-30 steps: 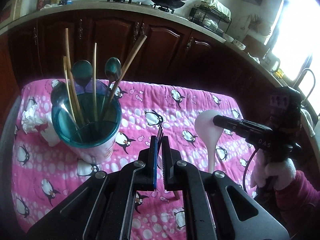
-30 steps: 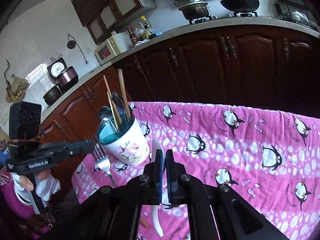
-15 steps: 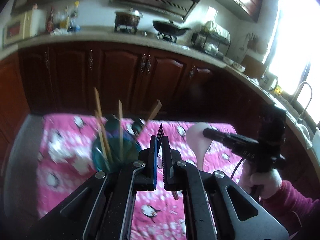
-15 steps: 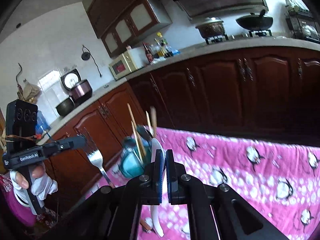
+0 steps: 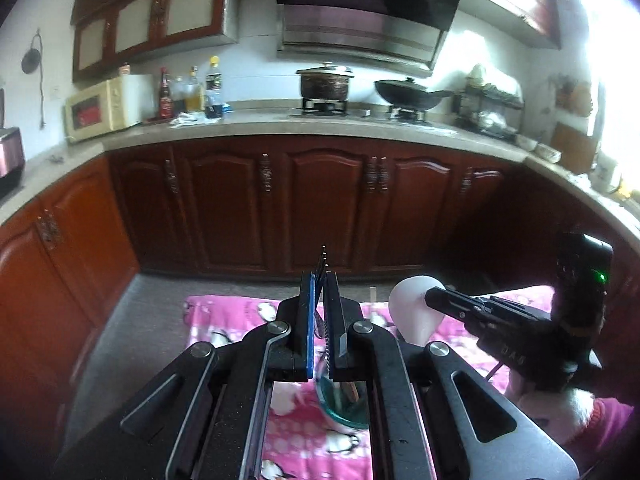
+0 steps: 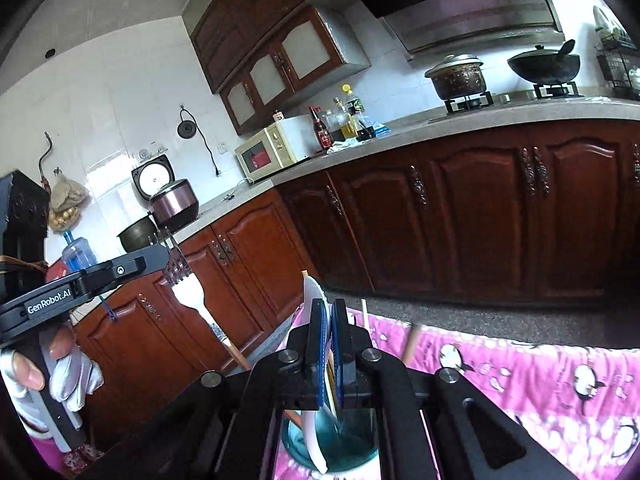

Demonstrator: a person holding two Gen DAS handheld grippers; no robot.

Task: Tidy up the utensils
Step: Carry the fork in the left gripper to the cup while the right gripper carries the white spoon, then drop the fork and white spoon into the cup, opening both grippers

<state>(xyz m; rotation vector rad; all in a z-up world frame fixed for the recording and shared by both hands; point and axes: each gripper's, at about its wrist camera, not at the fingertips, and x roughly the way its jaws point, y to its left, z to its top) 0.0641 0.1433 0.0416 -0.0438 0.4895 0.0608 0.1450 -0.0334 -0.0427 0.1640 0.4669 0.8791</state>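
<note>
Tools (image 5: 319, 280) w/ fork (image 6: 188, 284), spoon (image 5: 412, 312) now higher

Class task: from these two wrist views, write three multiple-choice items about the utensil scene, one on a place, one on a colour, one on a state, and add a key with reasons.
1. Where is the utensil cup?
A. On the pink penguin cloth
B. On the stove
C. On the floor

2. What colour is the spoon in the right gripper?
A. Black
B. White
C. Green

3. What is the left gripper doing?
A. Standing open and empty
B. Shut on a fork
C. Shut on chopsticks

Key:
1 A, the cloth spreads around the cup.
2 B, its pale bowl shows beside the gripper's tip.
3 B, the fork sticks out from its closed fingers.
</note>
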